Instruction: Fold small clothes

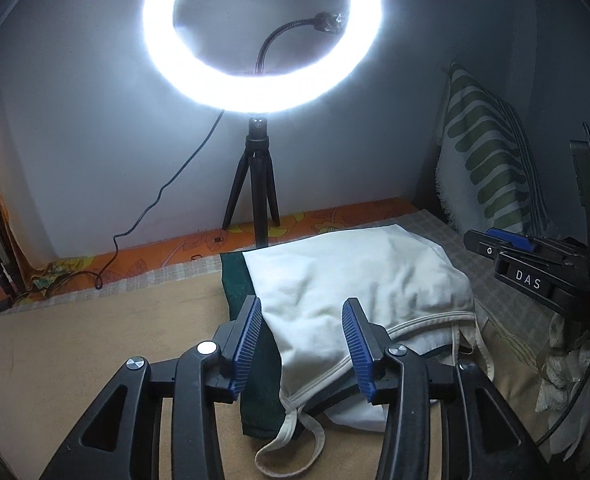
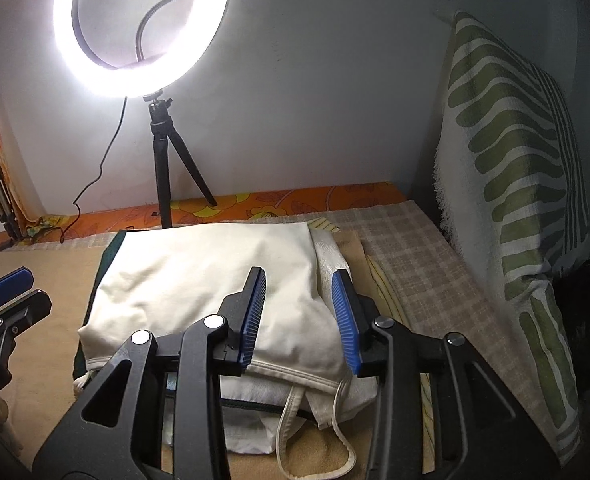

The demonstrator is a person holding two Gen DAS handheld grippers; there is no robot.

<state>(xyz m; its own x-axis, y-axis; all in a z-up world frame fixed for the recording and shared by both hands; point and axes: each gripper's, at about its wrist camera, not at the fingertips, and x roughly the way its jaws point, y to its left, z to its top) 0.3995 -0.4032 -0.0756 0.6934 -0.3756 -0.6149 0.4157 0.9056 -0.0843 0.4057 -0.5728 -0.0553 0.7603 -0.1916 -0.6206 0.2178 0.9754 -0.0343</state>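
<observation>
Left gripper (image 1: 303, 324) and right gripper (image 2: 299, 300) both spread wide – holding nothing, above cream garment (image 1: 359, 276), its strap edges (image 2: 315, 456) loose on beige mat (image 1: 95, 352).

A home bedroom, set up for recording on a bed pushed into the corner of plain white walls. An orange floral bedsheet (image 2: 279, 202) shows along the bed's far edge beneath a beige checked blanket (image 2: 415, 248), and a green-and-white striped pillow (image 2: 511, 152) leans upright against the right wall. A lit ring light (image 1: 261, 36) on a small black tripod (image 1: 255, 192) stands at the far edge, its cable (image 1: 163, 196) trailing left.
</observation>
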